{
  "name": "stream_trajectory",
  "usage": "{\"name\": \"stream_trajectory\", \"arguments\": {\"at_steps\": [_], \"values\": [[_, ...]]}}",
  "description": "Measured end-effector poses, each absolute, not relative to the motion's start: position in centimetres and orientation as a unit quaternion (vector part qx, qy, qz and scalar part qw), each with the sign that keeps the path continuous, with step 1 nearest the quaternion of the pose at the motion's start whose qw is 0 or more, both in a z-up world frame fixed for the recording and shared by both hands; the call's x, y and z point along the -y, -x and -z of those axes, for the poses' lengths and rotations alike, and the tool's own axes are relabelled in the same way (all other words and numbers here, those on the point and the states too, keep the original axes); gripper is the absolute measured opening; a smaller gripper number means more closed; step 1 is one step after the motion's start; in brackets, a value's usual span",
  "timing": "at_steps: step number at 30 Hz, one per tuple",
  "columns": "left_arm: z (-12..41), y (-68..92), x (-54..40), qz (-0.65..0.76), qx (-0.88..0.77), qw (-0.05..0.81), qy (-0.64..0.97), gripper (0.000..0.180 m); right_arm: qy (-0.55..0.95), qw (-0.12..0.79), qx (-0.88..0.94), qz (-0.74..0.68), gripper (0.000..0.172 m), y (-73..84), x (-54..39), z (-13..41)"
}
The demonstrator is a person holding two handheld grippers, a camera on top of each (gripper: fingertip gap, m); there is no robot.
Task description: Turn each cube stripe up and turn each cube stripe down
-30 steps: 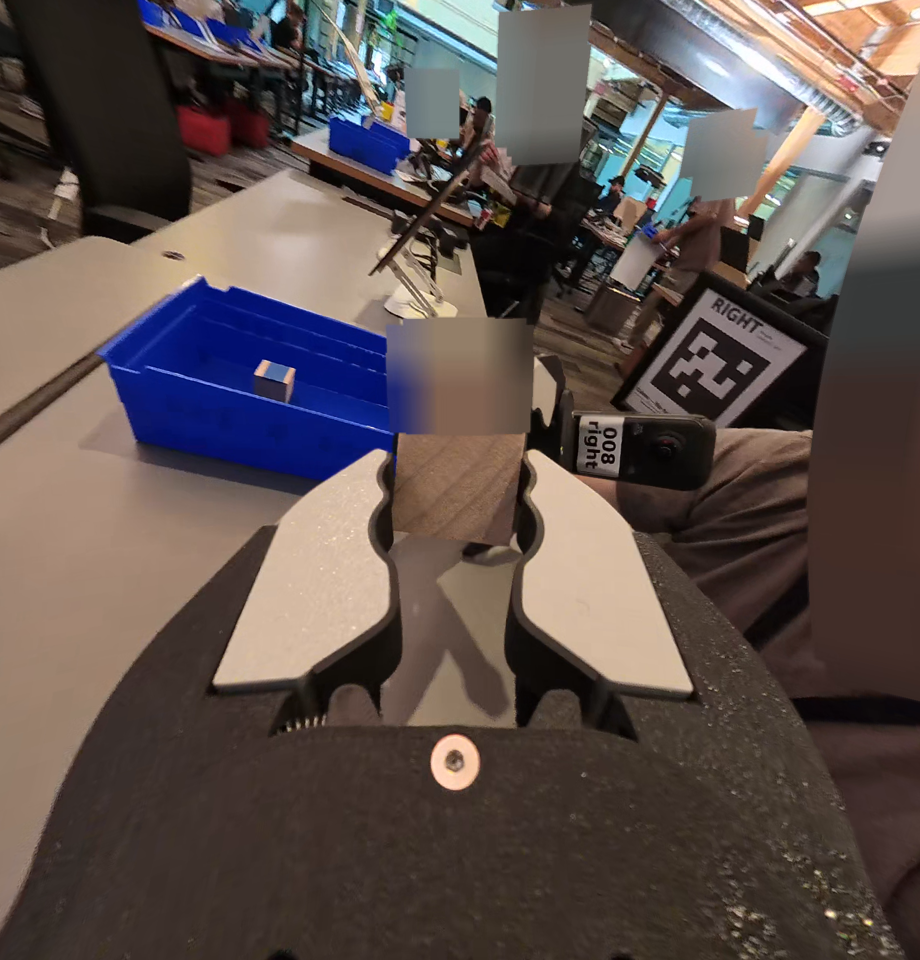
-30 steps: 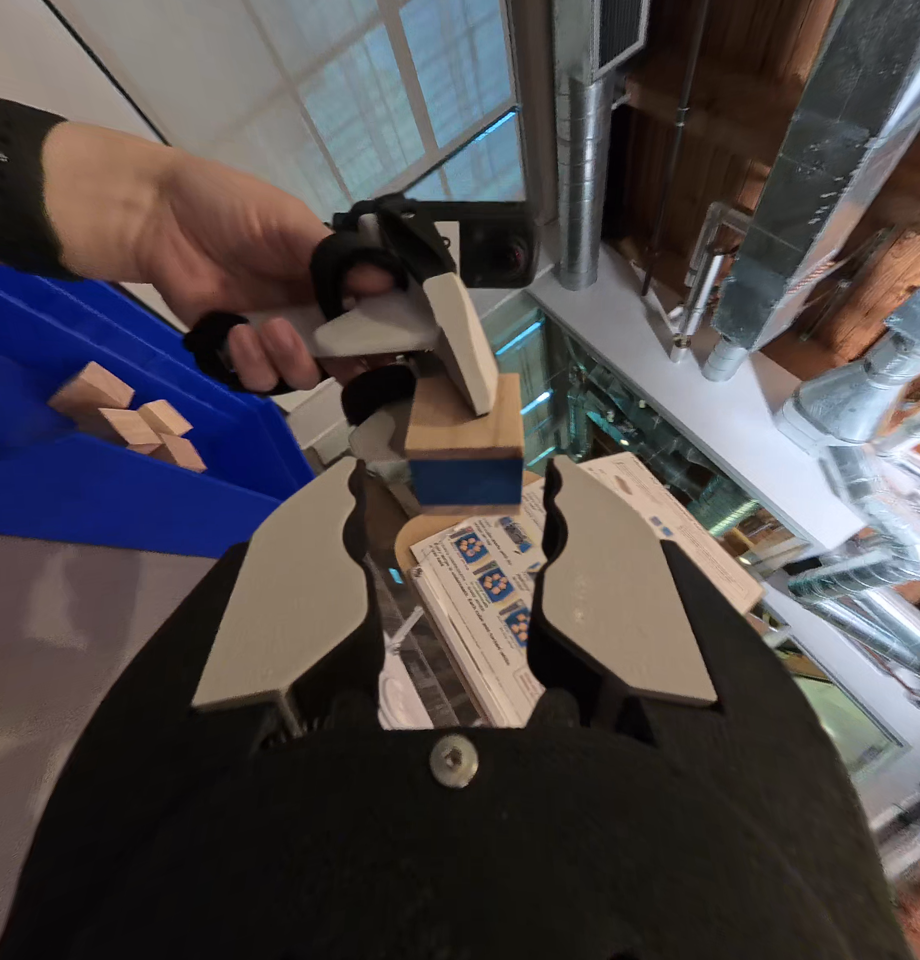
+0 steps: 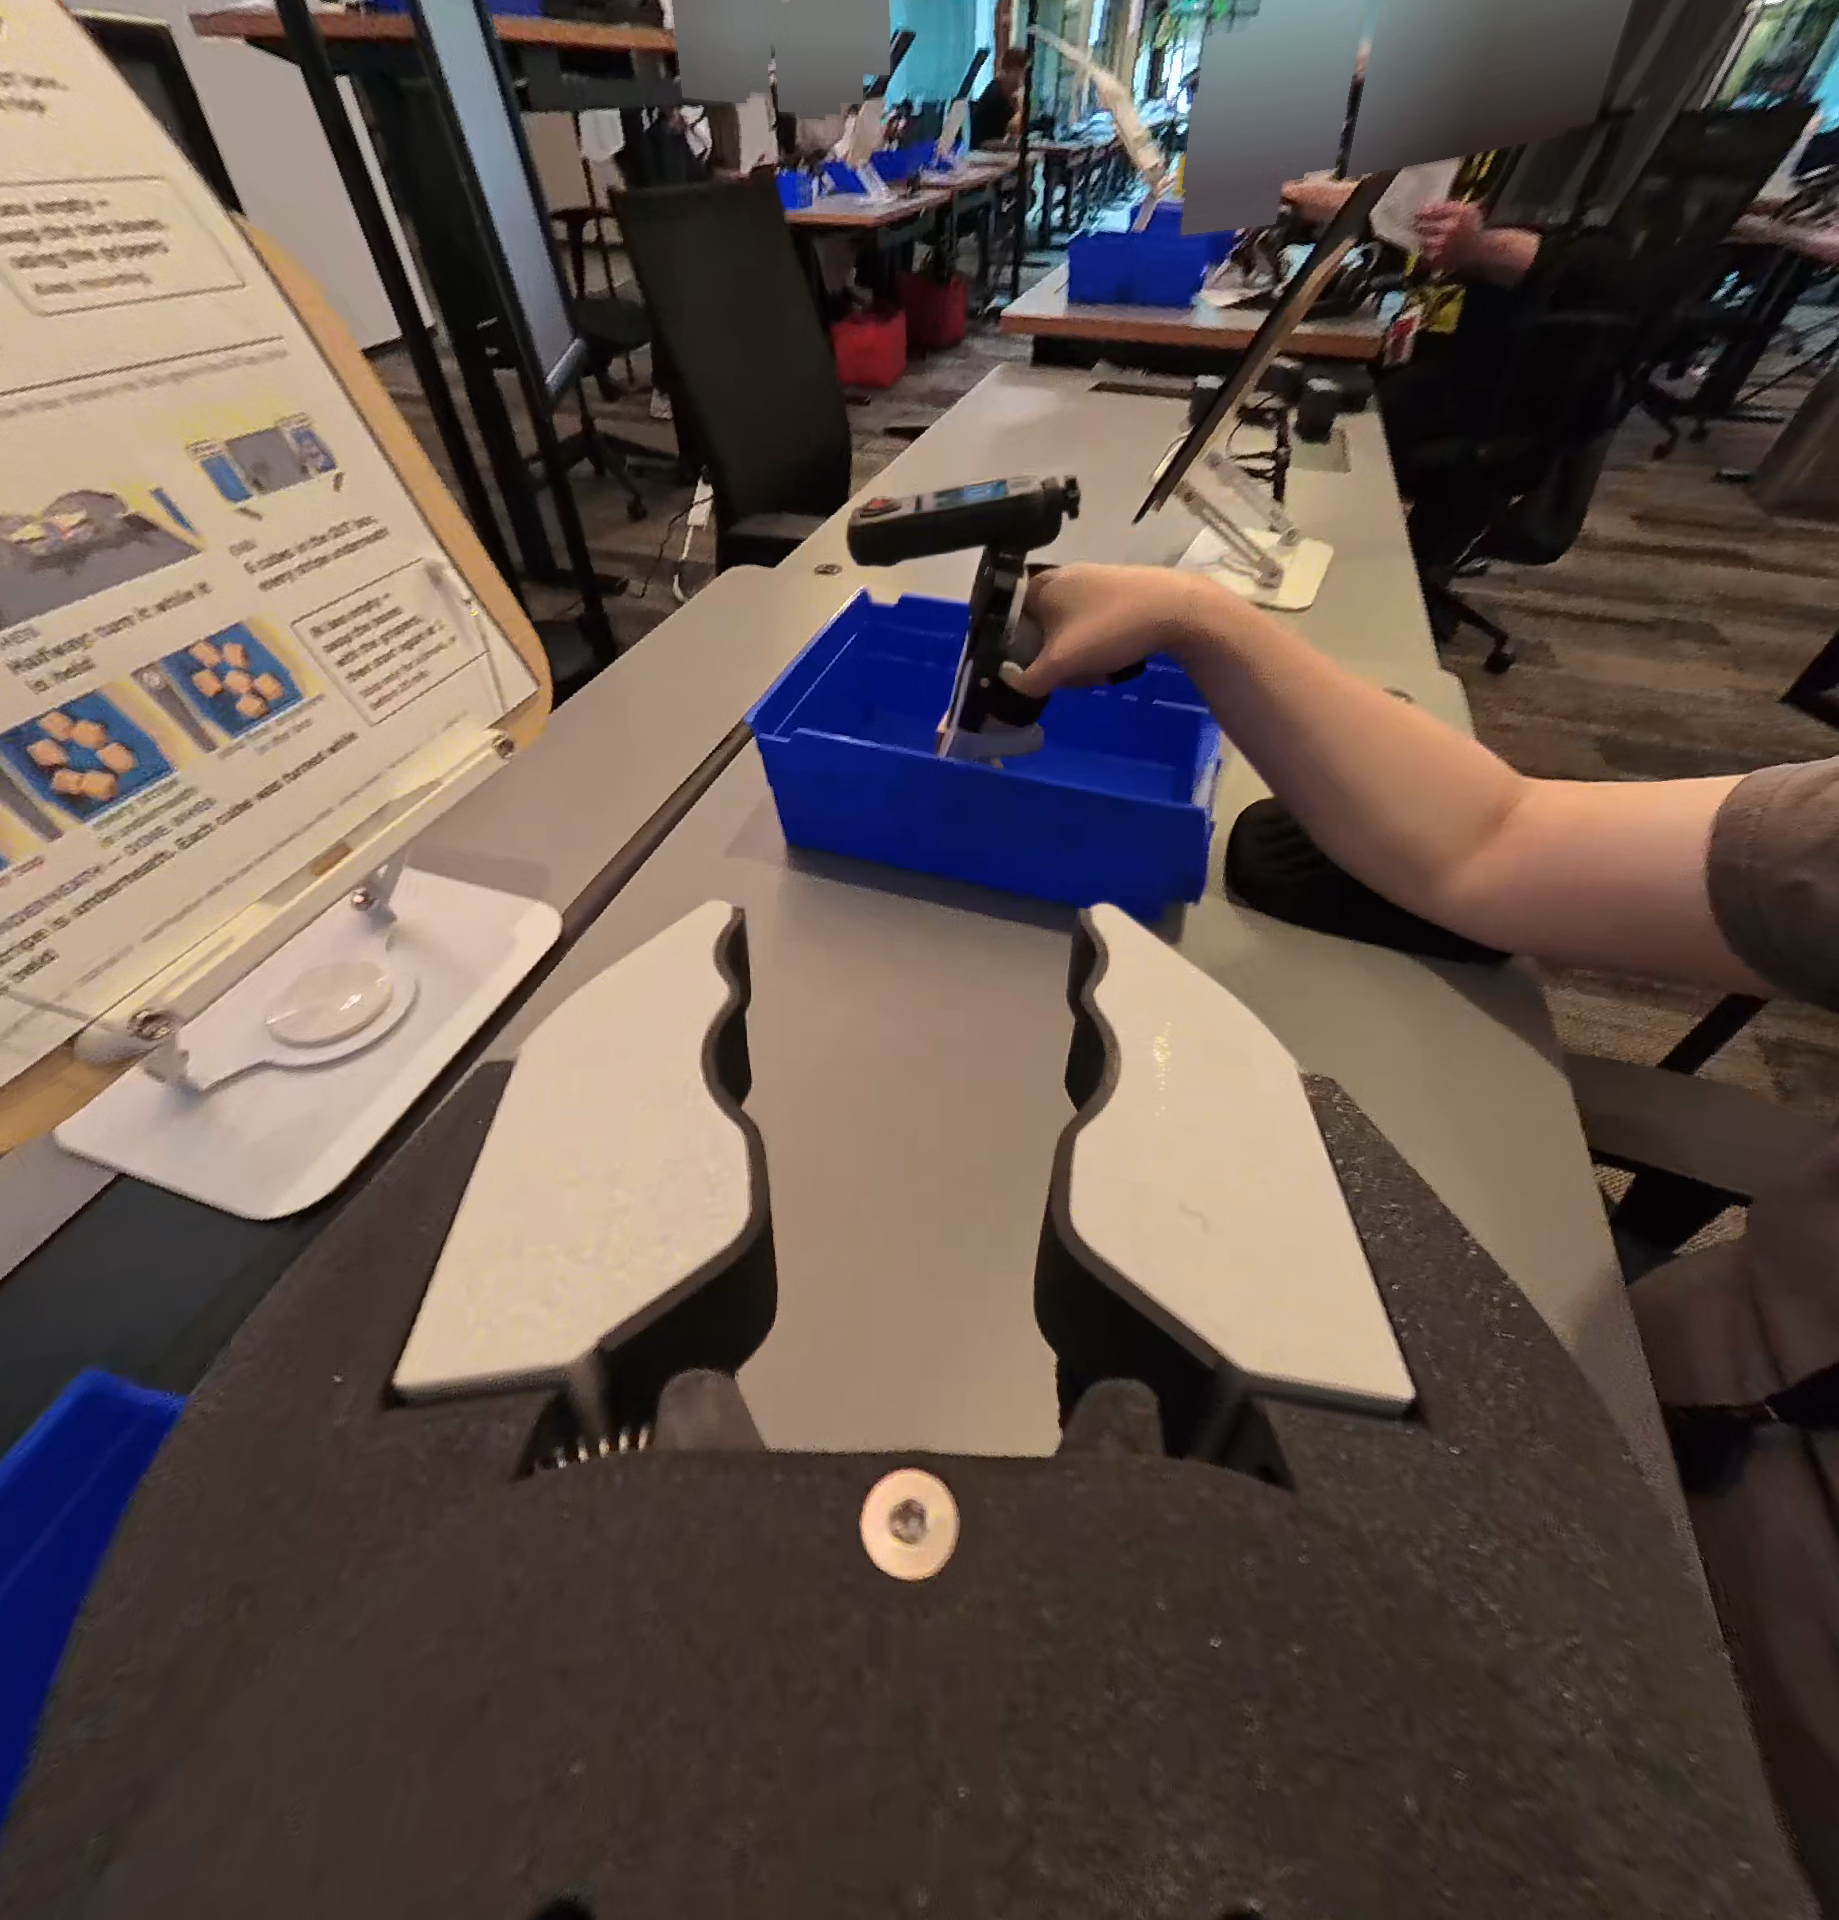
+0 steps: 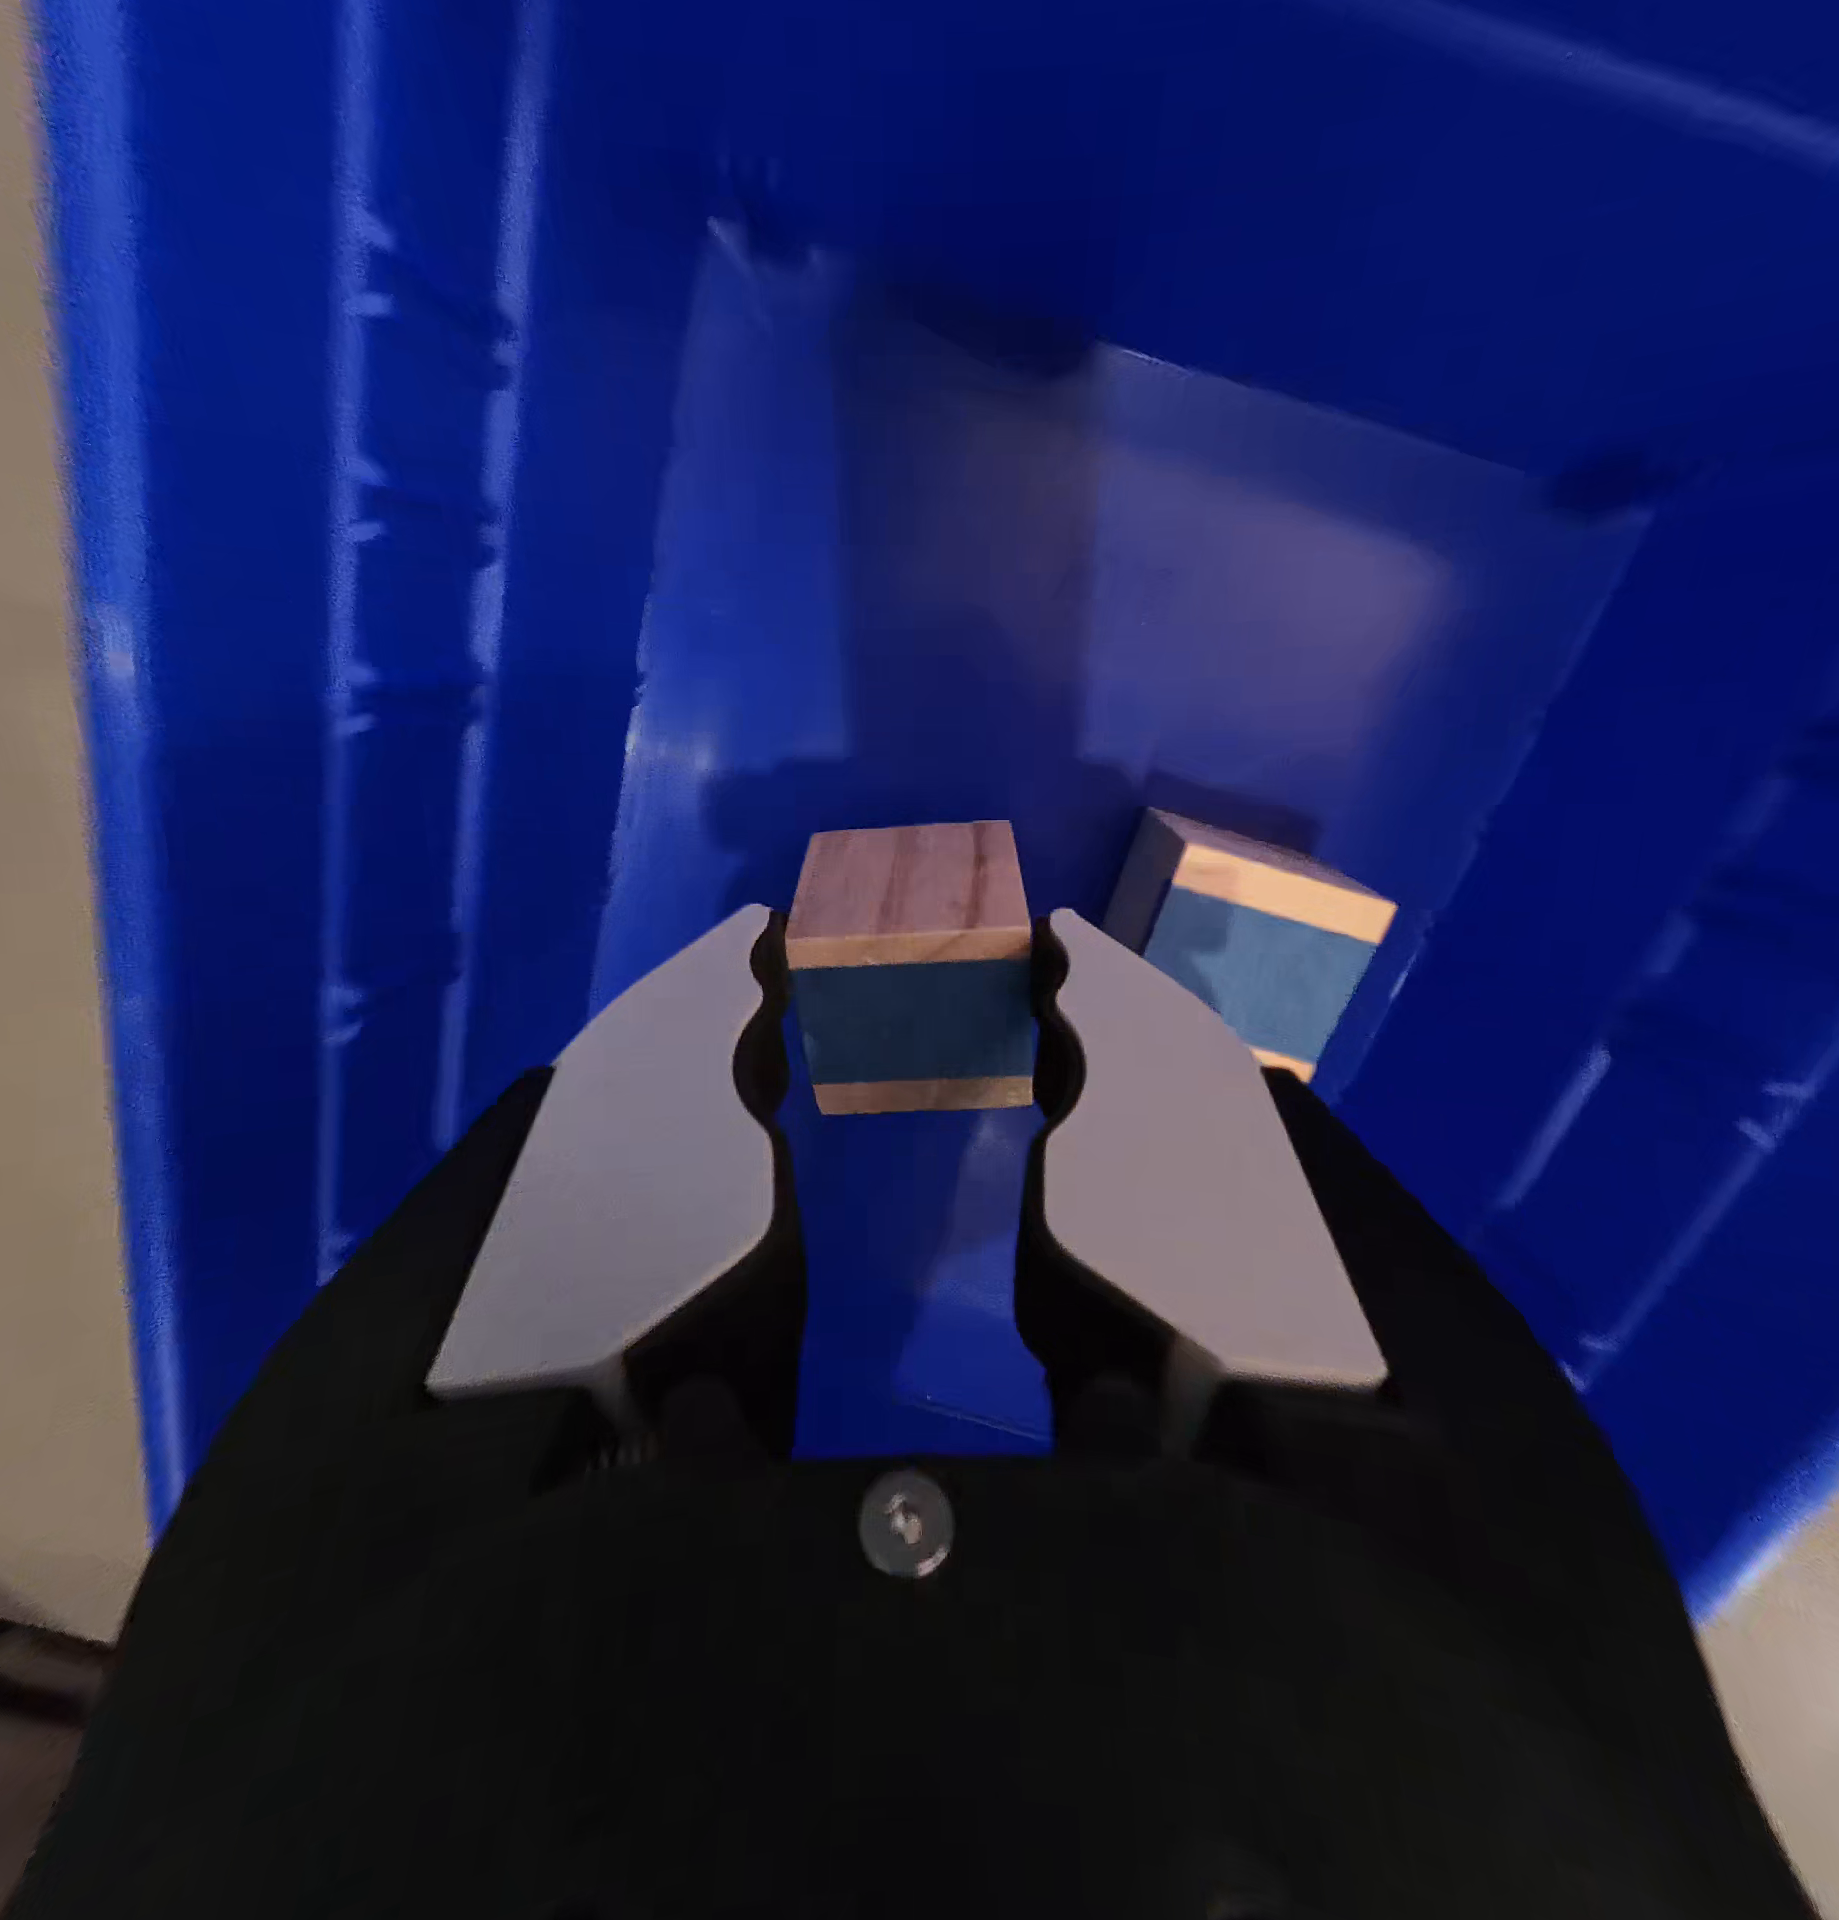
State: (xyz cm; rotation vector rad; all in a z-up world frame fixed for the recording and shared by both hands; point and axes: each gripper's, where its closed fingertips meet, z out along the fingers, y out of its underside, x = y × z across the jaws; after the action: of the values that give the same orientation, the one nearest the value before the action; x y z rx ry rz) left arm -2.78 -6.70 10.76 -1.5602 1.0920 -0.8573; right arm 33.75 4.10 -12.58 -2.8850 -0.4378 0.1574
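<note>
Cube (image 4: 910, 997), of wood with a blue stripe across the face turned toward the right wrist camera, is pinched between the two grey fingers of the right gripper (image 4: 910, 1013), whose pads are pressed against its left and right sides. It is held inside the blue bin (image 4: 302, 727), above the bin's floor. A second striped cube (image 4: 1258, 956) is seen just to the right and a little farther in, lying tilted on the bin floor, apart from the held one.

From the left wrist view, the right gripper (image 3: 988, 743) is shown dipped into the same blue bin (image 3: 977, 831), which is set on the grey table (image 3: 894, 1091); the tool is gripped by a person's hand (image 3: 1081, 634) on a bare forearm.

The left gripper (image 3: 904, 935) is held over the table short of the bin, its fingers spread with only table surface between them. A tilted instruction board (image 3: 167, 582) on a white stand is placed to the left, and the corner of another blue bin (image 3: 32, 1558) is seen at the lower left.
</note>
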Motion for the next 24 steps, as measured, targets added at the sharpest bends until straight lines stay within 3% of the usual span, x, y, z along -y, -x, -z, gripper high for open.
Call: {"name": "stream_trajectory", "arguments": {"at_steps": [5,9,15,22,24], "values": [[-10.4,5.3,5.7,0.304,-0.439,0.509,0.675,0.056,0.985,0.111,0.133,-0.015,0.046,-34.5,-5.4,14.2],[-8.5,11.0,2.8,0.182,-0.385,0.509,0.748,0.057,0.981,0.129,0.145,0.010,0.051,-34.8,-6.2,14.0],[-3.8,19.9,-1.0,0.078,-0.313,0.462,0.826,0.053,0.965,0.195,0.174,-0.008,0.060,-33.6,-6.7,10.6],[5.9,22.1,-2.1,-0.034,-0.436,0.308,0.845,0.048,0.954,0.227,0.193,-0.014,0.061,-33.0,-6.2,8.3],[8.0,22.3,-2.5,-0.045,-0.439,0.264,0.858,0.055,0.954,0.226,0.198,-0.011,0.061,-32.9,-6.2,8.3]]}}
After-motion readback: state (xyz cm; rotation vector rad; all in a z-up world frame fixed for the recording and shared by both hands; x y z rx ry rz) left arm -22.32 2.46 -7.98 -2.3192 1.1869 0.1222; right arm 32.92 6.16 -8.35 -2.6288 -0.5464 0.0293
